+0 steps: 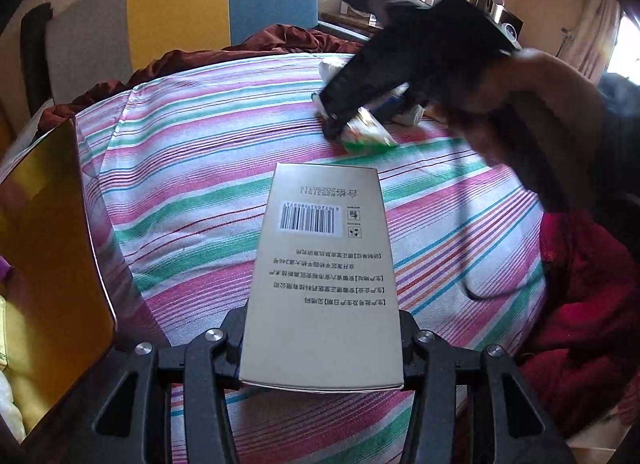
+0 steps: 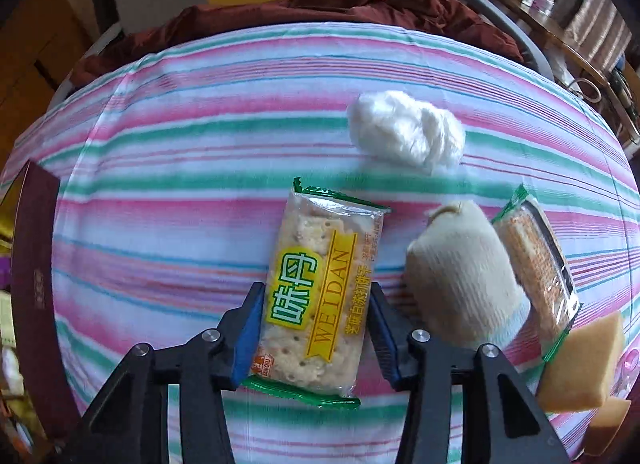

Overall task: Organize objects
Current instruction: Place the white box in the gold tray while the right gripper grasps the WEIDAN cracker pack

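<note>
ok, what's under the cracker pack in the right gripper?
Striped sheet shows all around the cracker pack, which sits between the right gripper's fingers. Directly beneath the pack is covered, so anything there can't be seen.

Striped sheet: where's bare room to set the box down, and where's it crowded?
Free: the striped sheet between the maroon-edged box and the cracker pack. Crowded: to the pack's right, among the cotton wad, knit roll, second snack pack and sponge.

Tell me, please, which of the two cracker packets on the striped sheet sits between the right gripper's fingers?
The cracker packet with the yellow WEIDAN label, lying face up between the right gripper fingers. The other cracker packet lies off to the right, beyond the rolled beige sock.
</note>
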Available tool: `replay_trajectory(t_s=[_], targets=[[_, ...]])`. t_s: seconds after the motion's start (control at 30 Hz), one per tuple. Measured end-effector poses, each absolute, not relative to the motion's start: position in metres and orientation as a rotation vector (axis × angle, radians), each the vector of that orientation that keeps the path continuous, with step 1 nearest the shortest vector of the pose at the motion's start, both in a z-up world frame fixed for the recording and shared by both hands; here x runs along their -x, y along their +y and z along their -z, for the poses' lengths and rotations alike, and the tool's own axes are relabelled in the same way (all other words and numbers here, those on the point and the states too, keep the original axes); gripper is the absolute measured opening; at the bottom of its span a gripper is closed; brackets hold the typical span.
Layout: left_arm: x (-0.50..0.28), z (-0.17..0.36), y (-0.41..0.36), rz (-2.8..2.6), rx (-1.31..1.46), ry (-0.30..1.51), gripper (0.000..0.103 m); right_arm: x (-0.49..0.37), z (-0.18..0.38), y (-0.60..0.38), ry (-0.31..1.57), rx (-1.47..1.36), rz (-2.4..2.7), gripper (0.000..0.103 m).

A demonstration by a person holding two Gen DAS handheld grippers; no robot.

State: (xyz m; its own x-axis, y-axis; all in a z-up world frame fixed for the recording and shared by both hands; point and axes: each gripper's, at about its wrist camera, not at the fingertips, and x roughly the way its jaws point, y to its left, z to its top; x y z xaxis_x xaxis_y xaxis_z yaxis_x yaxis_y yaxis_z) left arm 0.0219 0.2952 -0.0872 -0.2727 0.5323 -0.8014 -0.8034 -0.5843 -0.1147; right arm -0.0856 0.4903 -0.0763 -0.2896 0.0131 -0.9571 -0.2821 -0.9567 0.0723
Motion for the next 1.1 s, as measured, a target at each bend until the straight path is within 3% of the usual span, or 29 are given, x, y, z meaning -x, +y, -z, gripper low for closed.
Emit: replay_trajectory(t_s=[0.17, 0.27, 0.63, 0.9, 1.1], targets=[[-0.024, 0.088, 0.296, -1.969, 1.045, 0.417, 0.050, 0.036, 0.076, 0.465, 0.262, 1.833, -2.447, 0.050], [-0.022, 0.085, 0.293, -1.972, 1.068, 0.393, 0.050, 0.020, 0.077, 0.466, 0.313, 1.770, -2.487, 0.050], [-0.025, 0.047, 0.275, -2.041, 1.035, 0.338, 0.050, 0.028, 0.077, 0.449, 0.193, 1.742, -2.498, 0.050], [0.057, 0.005, 0.208, -2.250, 1.149, 0.090, 0.050, 0.033, 0.078, 0.446, 0.156, 1.738, -2.497, 0.050], [0.124, 0.020, 0.164, -2.407, 1.325, 0.031, 0.050, 0.036, 0.079, 0.443, 0.145, 1.738, -2.496, 0.050]])
